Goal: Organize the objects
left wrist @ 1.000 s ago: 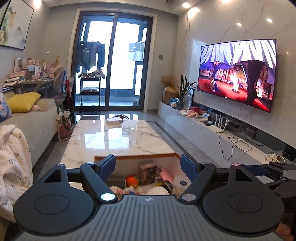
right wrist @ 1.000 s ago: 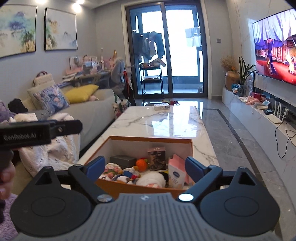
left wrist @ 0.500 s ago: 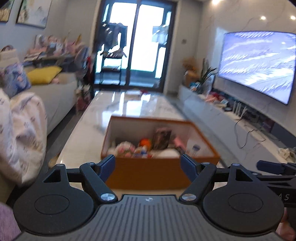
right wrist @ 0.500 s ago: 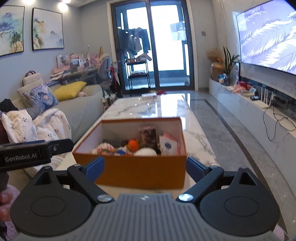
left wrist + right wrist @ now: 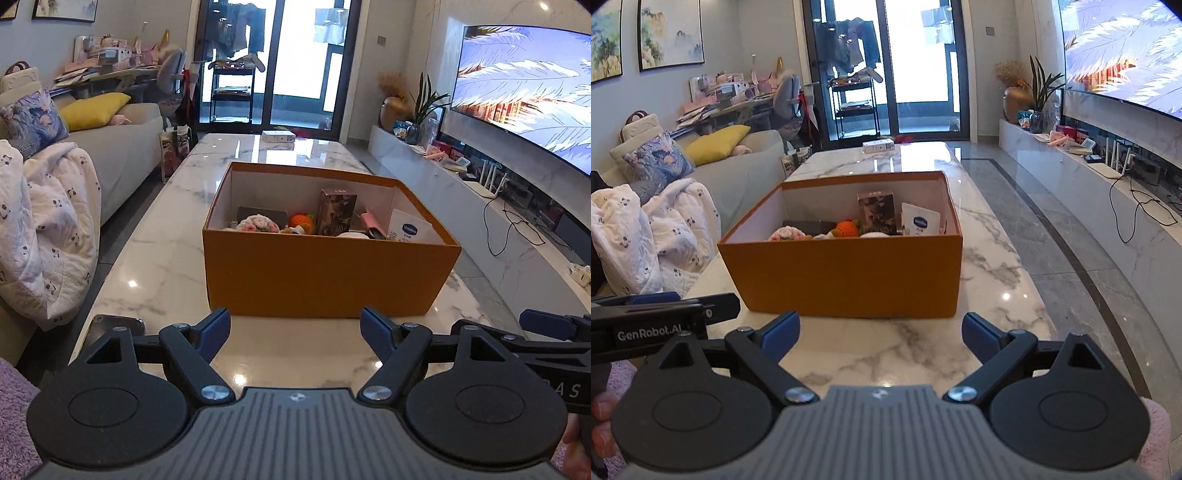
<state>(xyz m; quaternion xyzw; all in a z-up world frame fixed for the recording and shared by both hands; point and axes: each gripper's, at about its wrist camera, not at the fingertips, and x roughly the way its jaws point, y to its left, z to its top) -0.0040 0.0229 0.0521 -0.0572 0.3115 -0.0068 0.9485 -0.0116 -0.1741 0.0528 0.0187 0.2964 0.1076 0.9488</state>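
An open orange cardboard box (image 5: 325, 273) (image 5: 849, 273) stands on the marble coffee table (image 5: 159, 251) (image 5: 990, 266). Inside lie several items: a pink knitted flower (image 5: 258, 223), an orange knitted toy (image 5: 301, 220) (image 5: 847, 228), a patterned carton (image 5: 337, 212) (image 5: 877, 212), a white Vaseline packet (image 5: 410, 230) (image 5: 919, 220) and a pink case (image 5: 369, 221). My left gripper (image 5: 295, 332) hangs open just short of the box's near wall. My right gripper (image 5: 881, 332) is open too, at the same distance, with nothing between its fingers. Each gripper shows at the edge of the other's view.
A small white box (image 5: 279, 136) sits at the table's far end. A sofa with a white blanket (image 5: 48, 229) runs along the left. A TV (image 5: 524, 88) and low cabinet with cables line the right wall. A dark flat object (image 5: 114, 323) lies at the table's near left corner.
Both grippers have drawn back and lowered from above the box; the box now stands whole in front of them. Both stay open.
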